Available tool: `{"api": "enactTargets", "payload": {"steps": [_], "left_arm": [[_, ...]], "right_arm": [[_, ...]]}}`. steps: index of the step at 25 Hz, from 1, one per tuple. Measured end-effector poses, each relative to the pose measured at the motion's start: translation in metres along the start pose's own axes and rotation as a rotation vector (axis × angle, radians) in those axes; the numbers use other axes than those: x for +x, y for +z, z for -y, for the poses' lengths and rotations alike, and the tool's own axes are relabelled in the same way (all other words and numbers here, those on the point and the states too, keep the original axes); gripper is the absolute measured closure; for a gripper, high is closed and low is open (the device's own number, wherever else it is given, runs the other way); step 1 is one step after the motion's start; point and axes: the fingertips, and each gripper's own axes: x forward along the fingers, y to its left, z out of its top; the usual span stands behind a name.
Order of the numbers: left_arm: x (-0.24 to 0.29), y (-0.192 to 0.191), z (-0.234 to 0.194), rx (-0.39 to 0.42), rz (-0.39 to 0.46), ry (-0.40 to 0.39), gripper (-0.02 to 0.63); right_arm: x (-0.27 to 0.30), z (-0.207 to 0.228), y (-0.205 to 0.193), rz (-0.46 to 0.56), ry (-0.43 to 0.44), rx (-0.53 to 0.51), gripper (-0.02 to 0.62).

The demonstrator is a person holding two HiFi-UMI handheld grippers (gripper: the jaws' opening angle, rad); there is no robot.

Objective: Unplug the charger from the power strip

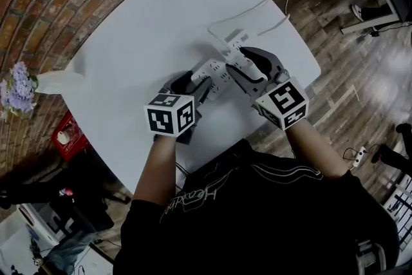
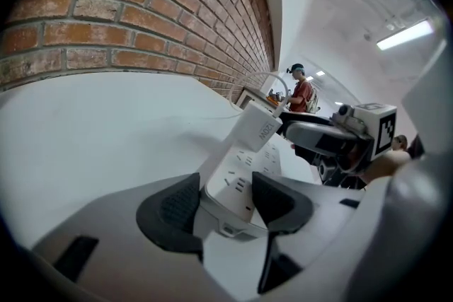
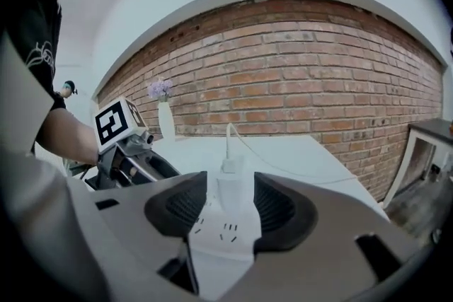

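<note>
Head view: white worktop (image 1: 141, 29), purple flowers (image 1: 18, 88) at its far left edge. The strip (image 1: 217, 71) lies mid-worktop, and a white cable (image 1: 257, 9) runs off from its far end. The left tongs (image 1: 205, 82) are at the strip's near end. The right tongs (image 1: 239, 62) are further along it, just beside the left.

Left gripper view: the tongs pinch the near end of the strip, with both dark pads (image 2: 177, 205) against its sides. The charger (image 2: 260, 127) stands upright in a socket further along, still plugged in. The right tongs hang just beyond it.

Right gripper view: the tongs are spread. The charger sits between the two pads on top of the strip, with the cable rising from its far end. I cannot tell whether either pad touches it. The left tongs show at the left, and a brick wall stands behind the worktop.
</note>
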Motion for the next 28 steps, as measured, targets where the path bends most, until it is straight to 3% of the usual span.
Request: {"api": "enactTargets", "payload": {"steps": [5, 15, 19, 28], "left_arm": [[0.0, 0.0, -0.001, 0.001, -0.001, 0.001, 0.376], [-0.001, 0.0, 0.001, -0.001, -0.003, 0.0, 0.376], [0.0, 0.0, 0.001, -0.001, -0.002, -0.001, 0.376], [0.0, 0.0, 0.001, 0.002, -0.001, 0.002, 0.376]], "right_arm": [[0.019, 0.0, -0.003, -0.036, -0.035, -0.044, 0.414], [0.041, 0.005, -0.008, -0.103, -0.1, -0.022, 0.417], [0.045, 0.009, -0.011, -0.124, -0.124, -0.024, 0.462], [0.048, 0.009, -0.015, -0.166, -0.128, -0.012, 0.474]]}}
